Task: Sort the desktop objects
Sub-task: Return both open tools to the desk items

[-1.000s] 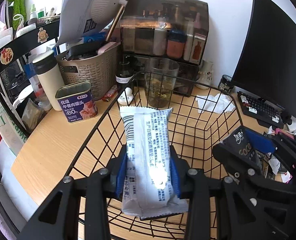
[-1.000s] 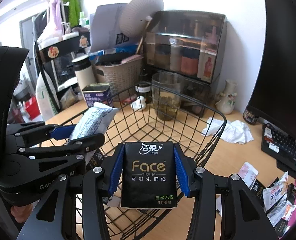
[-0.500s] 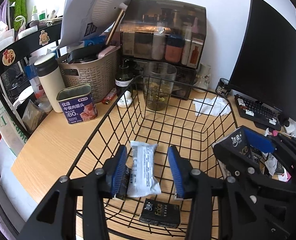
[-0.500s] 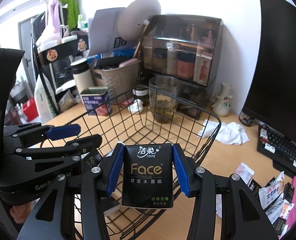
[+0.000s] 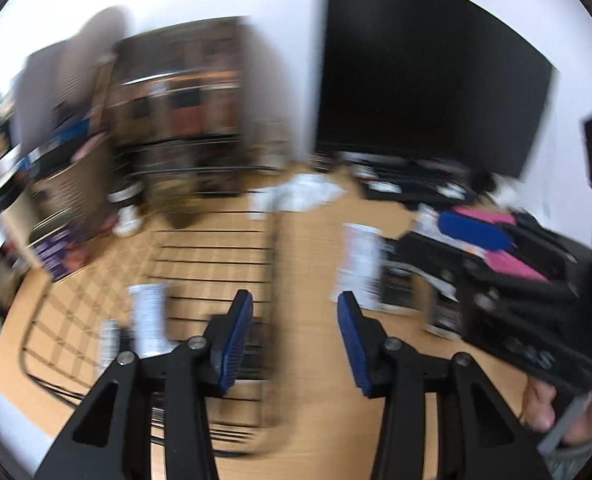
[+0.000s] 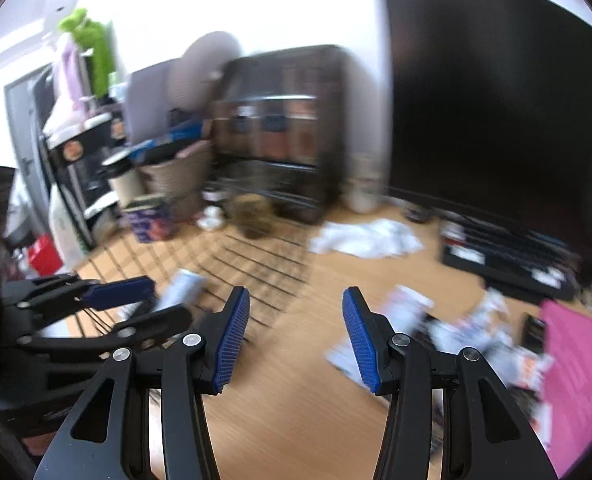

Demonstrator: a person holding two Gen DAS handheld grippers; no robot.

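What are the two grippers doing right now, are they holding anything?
Left gripper: fingers opening, nothing between them.
Right gripper: open and empty, over the bare wooden desk.

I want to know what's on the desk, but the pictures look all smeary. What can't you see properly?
- Left wrist view: the wire basket and the white packet in it are blurred; the print cannot be read.
- Right wrist view: the small packets on the desk are smeared; what kind they are is unclear.
- Both views: the dark cabinet contents are blurred.
- The black tissue pack is not visible.
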